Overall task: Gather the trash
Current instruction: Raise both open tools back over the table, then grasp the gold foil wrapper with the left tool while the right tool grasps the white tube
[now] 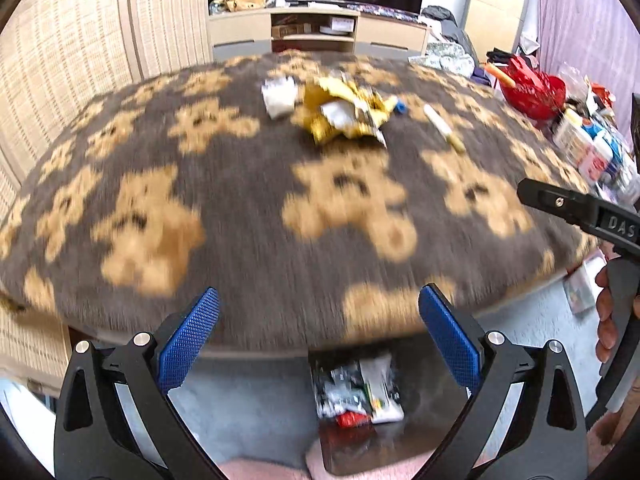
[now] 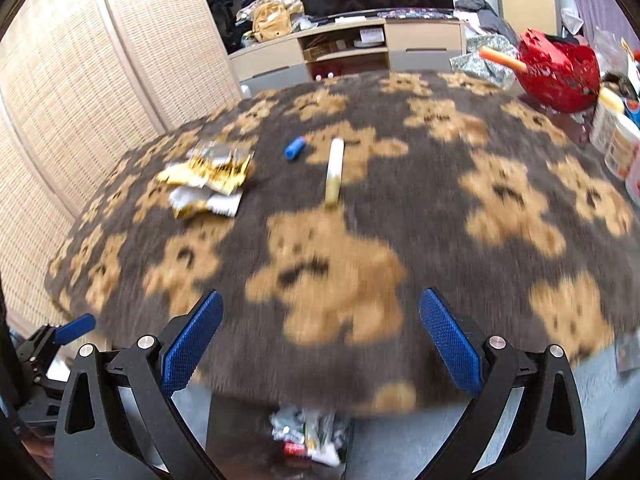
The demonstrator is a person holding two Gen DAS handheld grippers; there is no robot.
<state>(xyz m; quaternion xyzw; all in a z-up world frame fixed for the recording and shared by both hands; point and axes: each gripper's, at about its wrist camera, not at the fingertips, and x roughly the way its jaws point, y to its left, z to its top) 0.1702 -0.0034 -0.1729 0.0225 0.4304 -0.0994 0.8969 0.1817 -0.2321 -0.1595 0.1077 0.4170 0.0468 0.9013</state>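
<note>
Trash lies on a table covered by a brown bear-print cloth [image 1: 240,216]: crumpled gold and white wrappers [image 1: 344,114] [image 2: 208,178], a white crumpled piece [image 1: 279,96], a small blue cap [image 1: 401,107] [image 2: 295,148] and a pale tube [image 1: 442,126] [image 2: 334,172]. My left gripper [image 1: 318,340] is open and empty above the table's near edge. My right gripper [image 2: 320,340] is open and empty, also near the front edge; it shows at the right of the left wrist view [image 1: 576,208]. A dark bin [image 1: 356,396] [image 2: 308,436] holding trash stands on the floor below.
A red basket [image 1: 534,88] [image 2: 560,76] and several jars and bottles [image 1: 592,148] [image 2: 618,140] crowd the table's right side. A woven screen [image 2: 100,80] stands to the left. A TV cabinet [image 1: 316,32] is behind the table.
</note>
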